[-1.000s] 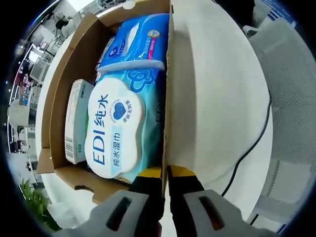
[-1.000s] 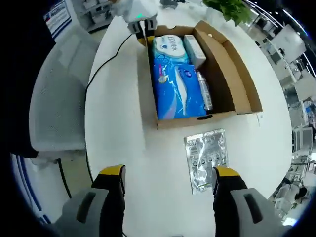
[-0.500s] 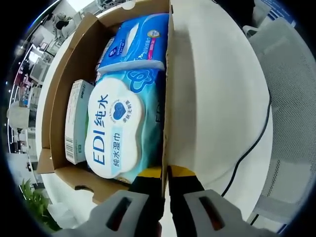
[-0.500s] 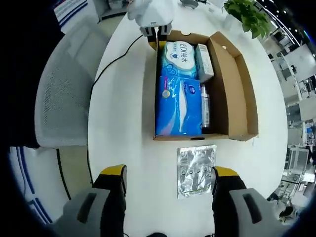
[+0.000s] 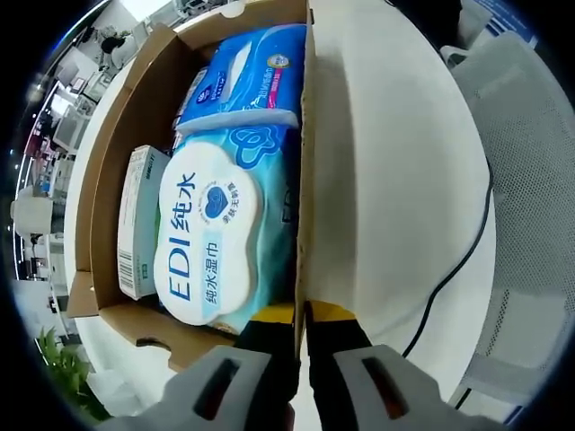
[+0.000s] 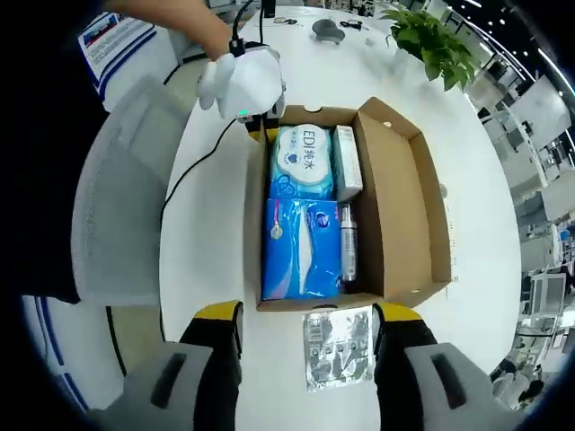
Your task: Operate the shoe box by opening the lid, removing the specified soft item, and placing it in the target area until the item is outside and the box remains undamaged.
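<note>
Right claw (image 6: 305, 323) nearer foil pack (image 6: 338, 348); narrower.

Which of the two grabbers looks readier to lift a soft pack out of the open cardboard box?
The right gripper, probably. Its jaws stand open and free just short of the brown cardboard shoe box, facing the blue tissue pack. The left gripper is shut on the box's side wall, steadying it.

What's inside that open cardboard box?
The cardboard box holds an EDI wipes pack, a blue tissue pack, a small carton and a slim silver bottle. Anything beneath them is covered.
</note>
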`<state>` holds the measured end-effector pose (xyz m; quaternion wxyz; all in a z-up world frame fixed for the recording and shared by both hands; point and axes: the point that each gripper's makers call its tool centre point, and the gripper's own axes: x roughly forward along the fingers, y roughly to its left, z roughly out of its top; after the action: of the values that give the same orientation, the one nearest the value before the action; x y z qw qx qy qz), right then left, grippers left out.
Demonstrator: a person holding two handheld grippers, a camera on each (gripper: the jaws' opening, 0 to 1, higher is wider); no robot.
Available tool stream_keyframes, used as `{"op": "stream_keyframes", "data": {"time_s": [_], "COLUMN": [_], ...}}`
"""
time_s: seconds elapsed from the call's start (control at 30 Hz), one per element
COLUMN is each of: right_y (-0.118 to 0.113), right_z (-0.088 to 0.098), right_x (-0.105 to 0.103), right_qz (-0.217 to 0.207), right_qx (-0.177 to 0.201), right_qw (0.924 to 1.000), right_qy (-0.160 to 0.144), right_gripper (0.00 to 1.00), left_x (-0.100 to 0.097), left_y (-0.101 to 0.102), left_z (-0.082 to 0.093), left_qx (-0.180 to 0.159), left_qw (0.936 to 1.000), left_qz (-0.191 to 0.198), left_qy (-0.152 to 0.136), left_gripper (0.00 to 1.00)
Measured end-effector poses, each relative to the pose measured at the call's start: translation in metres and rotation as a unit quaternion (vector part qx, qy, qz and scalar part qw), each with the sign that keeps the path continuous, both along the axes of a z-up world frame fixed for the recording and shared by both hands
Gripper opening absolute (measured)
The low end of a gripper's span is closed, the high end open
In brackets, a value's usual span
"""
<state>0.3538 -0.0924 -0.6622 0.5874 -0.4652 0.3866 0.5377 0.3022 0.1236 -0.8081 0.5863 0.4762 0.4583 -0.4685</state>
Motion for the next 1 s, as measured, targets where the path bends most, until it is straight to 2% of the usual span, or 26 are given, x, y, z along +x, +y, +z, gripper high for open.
{"op": "stream_keyframes", "data": {"time_s": [0.37,0.47,0.53,0.63,0.73,0.83,0.9,1.0], "right_y": [0.022,0.025,0.028,0.028,0.030,0.026,0.025,0.020], "right_z": [-0.024,-0.036,-0.041,-0.054,-0.062,-0.080,-0.088,-0.100], "right_x": [0.000,0.005,0.009,0.009,0.010,0.012,0.010,0.016], "right_qz": [-0.028,-0.030,-0.026,-0.057,-0.047,-0.043,-0.061,-0.125], "right_qx": [0.015,0.016,0.014,0.010,0.002,-0.016,-0.020,-0.025], "right_qw": [0.9989,0.9989,0.9992,0.9961,0.9969,0.9968,0.9949,0.9877], "right_qy": [0.035,0.030,0.025,0.067,0.063,0.066,0.078,0.091], "right_gripper": [0.54,0.60,0.61,0.63,0.68,0.69,0.73,0.80], "left_x": [-0.001,0.000,0.000,0.000,-0.001,-0.001,-0.001,-0.001], "left_y": [0.000,0.000,0.000,0.000,0.000,-0.001,-0.002,-0.002], "left_z": [0.000,-0.001,-0.001,-0.001,-0.001,-0.001,-0.001,-0.001], "left_qx": [-0.003,-0.003,-0.003,-0.003,-0.004,-0.004,-0.003,-0.005], "left_qw": [1.0000,1.0000,1.0000,1.0000,1.0000,1.0000,1.0000,1.0000], "left_qz": [0.000,-0.002,-0.002,-0.001,0.000,0.000,0.000,0.000], "left_qy": [-0.004,-0.006,-0.006,-0.006,-0.007,-0.008,-0.007,-0.008], "left_gripper": [0.02,0.02,0.02,0.02,0.02,0.02,0.02,0.02]}}
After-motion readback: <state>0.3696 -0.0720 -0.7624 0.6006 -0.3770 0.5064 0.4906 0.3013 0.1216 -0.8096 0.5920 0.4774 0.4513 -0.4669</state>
